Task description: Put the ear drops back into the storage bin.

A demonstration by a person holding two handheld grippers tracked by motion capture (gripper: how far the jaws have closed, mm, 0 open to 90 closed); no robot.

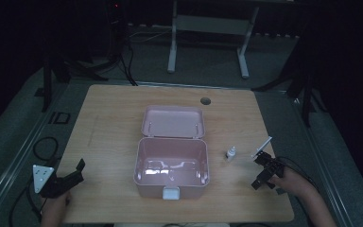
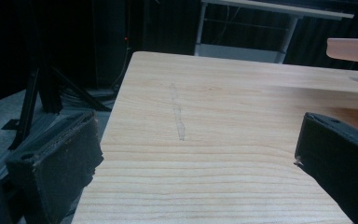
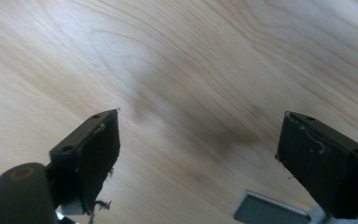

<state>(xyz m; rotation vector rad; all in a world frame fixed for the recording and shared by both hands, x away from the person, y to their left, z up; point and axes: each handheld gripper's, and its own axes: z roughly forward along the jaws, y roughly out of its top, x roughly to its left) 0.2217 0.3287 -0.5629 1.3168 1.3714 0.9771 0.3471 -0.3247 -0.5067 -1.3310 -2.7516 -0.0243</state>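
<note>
An open pink box [image 1: 172,163] stands in the middle of the wooden table [image 1: 113,118], its lid [image 1: 173,121] tipped back and a white latch [image 1: 171,193] at the front. To its right a small white bottle [image 1: 230,153] stands upright. My left gripper [image 1: 79,171] rests at the table's front left corner, open and holding nothing. In the left gripper view the gripper [image 2: 198,144] looks across bare wood, with the lid's edge [image 2: 352,49] at the far right. My right gripper [image 1: 257,171] is open just right of the bottle. The right gripper view has that gripper [image 3: 200,140] over bare wood.
A round cable hole [image 1: 205,100] sits near the table's far edge. Behind the table stands a white frame [image 1: 208,28] on the dark floor. Cables [image 1: 45,146] lie on the floor to the left. Bare wood [image 1: 108,142] stretches left of the box.
</note>
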